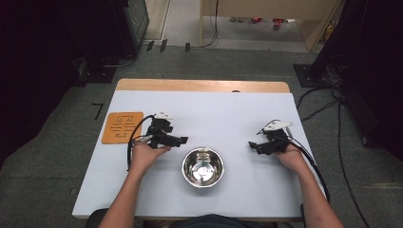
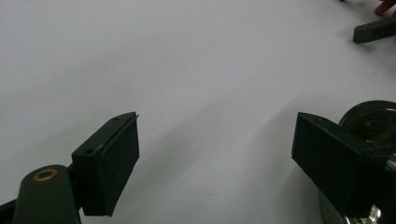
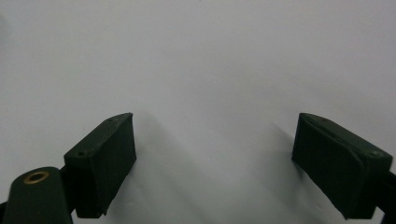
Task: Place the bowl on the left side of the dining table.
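A shiny steel bowl (image 1: 203, 167) stands empty near the table's front middle. My left gripper (image 1: 182, 140) is held just left of the bowl and points right, its jaws wide open with nothing between them. In the left gripper view the left gripper (image 2: 215, 135) hovers over bare white table, and the bowl (image 2: 371, 121) peeks out behind its right jaw. My right gripper (image 1: 253, 146) is to the right of the bowl and points left toward it. In the right gripper view the right gripper (image 3: 215, 135) is also open and holds nothing.
An orange square mat (image 1: 122, 127) lies at the table's left edge. The white tabletop (image 1: 214, 109) stretches back to a wooden strip (image 1: 199, 85) along the far edge. Cables trail from both grippers. Dark equipment stands on the floor on both sides.
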Tool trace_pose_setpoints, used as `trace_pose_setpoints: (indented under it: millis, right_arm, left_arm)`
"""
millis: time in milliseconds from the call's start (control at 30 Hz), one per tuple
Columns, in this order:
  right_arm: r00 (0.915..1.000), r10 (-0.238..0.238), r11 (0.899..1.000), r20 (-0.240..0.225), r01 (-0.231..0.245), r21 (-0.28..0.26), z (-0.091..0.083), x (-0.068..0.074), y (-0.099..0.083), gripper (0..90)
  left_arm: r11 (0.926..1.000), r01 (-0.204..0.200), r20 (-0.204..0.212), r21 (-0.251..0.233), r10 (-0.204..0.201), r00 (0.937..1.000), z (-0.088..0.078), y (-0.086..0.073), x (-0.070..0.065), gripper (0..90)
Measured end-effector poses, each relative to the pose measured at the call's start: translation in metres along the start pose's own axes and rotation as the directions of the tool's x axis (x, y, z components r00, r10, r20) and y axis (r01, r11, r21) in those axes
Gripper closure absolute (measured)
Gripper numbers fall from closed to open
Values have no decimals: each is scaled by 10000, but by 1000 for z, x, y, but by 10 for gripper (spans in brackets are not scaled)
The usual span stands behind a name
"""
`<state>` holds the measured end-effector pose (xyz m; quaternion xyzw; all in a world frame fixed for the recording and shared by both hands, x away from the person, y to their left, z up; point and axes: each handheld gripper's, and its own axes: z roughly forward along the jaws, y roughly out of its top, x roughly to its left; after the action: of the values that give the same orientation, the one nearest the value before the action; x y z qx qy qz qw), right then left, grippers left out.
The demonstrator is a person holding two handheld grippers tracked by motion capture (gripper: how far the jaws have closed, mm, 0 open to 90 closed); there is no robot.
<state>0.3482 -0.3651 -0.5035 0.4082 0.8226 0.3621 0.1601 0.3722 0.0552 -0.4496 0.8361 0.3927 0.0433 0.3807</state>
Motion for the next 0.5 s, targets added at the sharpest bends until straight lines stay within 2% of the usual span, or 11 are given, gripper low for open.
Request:
trace_pose_setpoints:
  millis: [133, 233, 433, 467, 500]
  right_arm:
    - [10000, -34, 10000, -18, 34, -19, 0, 0, 0, 130]
    - [10000, -38, 10000, -20, 37, -22, 0, 0, 0, 130]
    - [10000, -19, 10000, -18, 19, -24, 0, 0, 0, 129]
    - [10000, 22, 10000, -6, -22, -2, 0, 0, 0, 130]
    - [10000, 24, 10000, -8, -24, -2, 0, 0, 0, 129]
  left_arm:
    - [9999, -132, -28, -34, 132, 9999, -2, -2, -4, 153]
    - [9997, -164, 252, -196, 169, 9995, -4, -2, -7, 159]
    - [9988, -317, 532, -374, 337, 9980, -4, 0, -12, 159]
    - [9986, -351, 553, -396, 372, 9978, -5, 0, -13, 159]
    - [9974, -533, 381, -482, 552, 9977, -6, -1, -16, 159]
